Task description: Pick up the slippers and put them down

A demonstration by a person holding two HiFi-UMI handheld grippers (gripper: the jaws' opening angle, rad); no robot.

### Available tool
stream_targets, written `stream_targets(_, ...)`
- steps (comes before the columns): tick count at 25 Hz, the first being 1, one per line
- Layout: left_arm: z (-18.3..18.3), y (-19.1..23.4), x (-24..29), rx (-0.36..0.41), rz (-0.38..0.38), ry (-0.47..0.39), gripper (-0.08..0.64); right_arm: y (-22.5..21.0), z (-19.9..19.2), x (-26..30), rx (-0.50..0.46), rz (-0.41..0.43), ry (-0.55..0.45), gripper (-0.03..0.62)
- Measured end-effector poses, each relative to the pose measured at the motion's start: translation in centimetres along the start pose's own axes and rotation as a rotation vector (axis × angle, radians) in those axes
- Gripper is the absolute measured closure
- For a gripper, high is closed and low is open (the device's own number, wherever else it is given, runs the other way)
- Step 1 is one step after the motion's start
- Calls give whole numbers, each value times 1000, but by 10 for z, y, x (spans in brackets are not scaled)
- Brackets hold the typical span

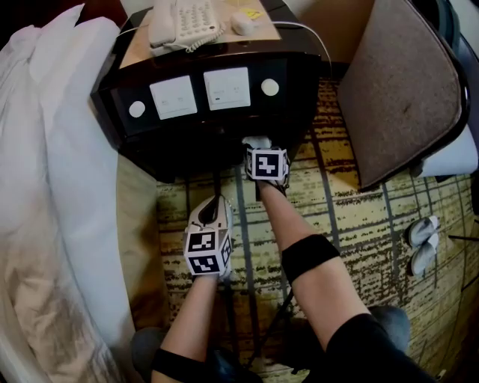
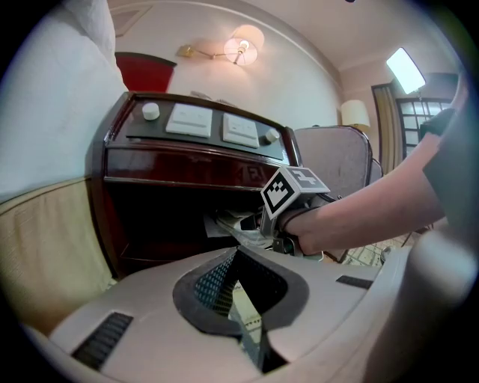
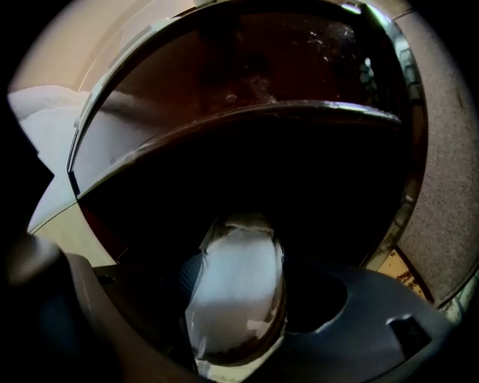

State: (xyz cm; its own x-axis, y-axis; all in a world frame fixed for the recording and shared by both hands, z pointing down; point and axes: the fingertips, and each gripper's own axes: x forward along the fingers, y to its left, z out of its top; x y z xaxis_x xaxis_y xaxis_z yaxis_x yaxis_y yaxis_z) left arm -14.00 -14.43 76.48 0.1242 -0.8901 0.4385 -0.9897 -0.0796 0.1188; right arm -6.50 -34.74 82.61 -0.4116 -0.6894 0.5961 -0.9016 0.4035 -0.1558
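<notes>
Right claw [image 1: 262, 153] of mine is clamped on a white slipper pack [image 3: 238, 295], pale and oval, sealed in clear crinkled film with a darker rim at its near end. It sits at the mouth of the open shelf under the nightstand [image 1: 296, 97], and I cannot tell whether the film holds one slipper or a pair. My left claw [image 1: 213, 211] has its jaws pressed together on nothing, just in front of the nightstand. I count one pack in my grip, two loose pale slippers [image 1: 421, 241] side by side on the carpet [image 1: 352, 224] well to the right of the nightstand, one chair [image 1: 404, 90] and one phone [image 1: 183, 22].
</notes>
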Motion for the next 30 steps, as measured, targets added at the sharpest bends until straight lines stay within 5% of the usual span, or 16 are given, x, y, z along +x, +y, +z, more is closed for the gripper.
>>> stream_targets(6, -7, 4, 0, -10, 5, 13, 559, -5, -22, 11, 15, 16, 52, 253)
stream_targets(18, -13, -3, 9, -26, -16, 17, 559, -3, -7, 3, -79, 11, -31, 140)
stream_targets(27, -16, -6, 14, -35, -27, 23, 559, 4, 0, -4, -178, 4, -57, 146)
stream_targets(30, -16, -10, 13, -33, -36, 26, 559, 6, 0, -10, -178, 22, -57, 200)
